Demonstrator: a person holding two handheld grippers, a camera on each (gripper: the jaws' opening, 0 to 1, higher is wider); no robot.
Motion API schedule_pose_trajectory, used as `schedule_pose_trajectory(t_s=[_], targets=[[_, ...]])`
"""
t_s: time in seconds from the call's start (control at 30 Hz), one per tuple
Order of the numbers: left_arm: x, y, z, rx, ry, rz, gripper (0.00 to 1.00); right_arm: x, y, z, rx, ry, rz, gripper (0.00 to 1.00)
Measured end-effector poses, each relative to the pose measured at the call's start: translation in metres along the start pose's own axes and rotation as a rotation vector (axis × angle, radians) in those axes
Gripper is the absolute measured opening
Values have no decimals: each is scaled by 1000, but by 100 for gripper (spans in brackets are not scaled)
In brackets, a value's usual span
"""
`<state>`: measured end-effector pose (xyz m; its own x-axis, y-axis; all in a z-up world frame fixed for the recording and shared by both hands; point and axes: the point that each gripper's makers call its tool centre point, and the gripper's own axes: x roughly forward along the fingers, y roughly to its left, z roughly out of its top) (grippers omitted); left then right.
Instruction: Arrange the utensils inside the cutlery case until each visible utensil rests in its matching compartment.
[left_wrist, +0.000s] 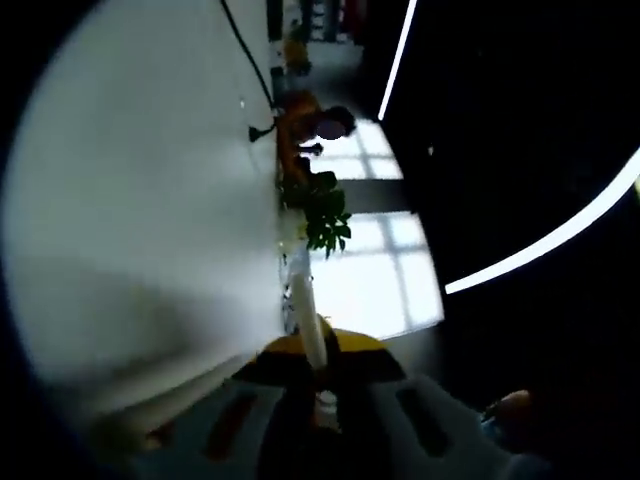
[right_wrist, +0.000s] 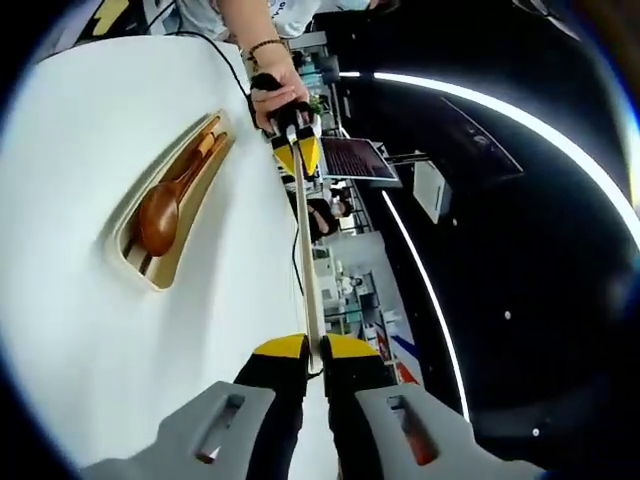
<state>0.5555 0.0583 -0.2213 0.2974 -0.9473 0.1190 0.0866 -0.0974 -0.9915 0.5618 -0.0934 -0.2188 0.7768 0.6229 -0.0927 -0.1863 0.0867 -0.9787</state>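
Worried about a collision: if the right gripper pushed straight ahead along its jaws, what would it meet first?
Probably the left gripper, held by a hand at the far end of the chopstick both clamp. The cutlery case lies off to the side. Depth is uncertain.

The setting is an open-plan office or lab hall: a white desk (right_wrist: 90, 330), a dark ceiling with long LED light strips (right_wrist: 500, 105), a laptop screen (right_wrist: 355, 158), further workstations (right_wrist: 345, 285), a potted plant (left_wrist: 325, 222) and bright windows (left_wrist: 385, 265).
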Motion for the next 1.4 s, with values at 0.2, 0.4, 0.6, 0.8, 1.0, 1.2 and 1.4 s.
schedule_pose_trajectory(t_s=[0.2,0.4,0.6,0.8,1.0,1.2,1.4], targets=[[0,3,-7,-28,1,18,4,-3,4,-1,114,-22,24,8],[-9,4,-13,-16,14,28,4,-16,3,-2,431,-95,69,23],[-19,7,-25,-2,23,30,4,-30,9,-4,652,-145,127,32],[-26,8,-31,4,22,25,4,-42,7,-8,798,-189,128,35],[-28,14,-41,19,30,49,4,-46,7,-8,855,-206,140,37],[-31,21,-49,38,44,77,4,-45,14,-8,885,-193,165,39],[-36,27,-52,56,53,97,4,-42,22,-2,923,-202,224,41]])
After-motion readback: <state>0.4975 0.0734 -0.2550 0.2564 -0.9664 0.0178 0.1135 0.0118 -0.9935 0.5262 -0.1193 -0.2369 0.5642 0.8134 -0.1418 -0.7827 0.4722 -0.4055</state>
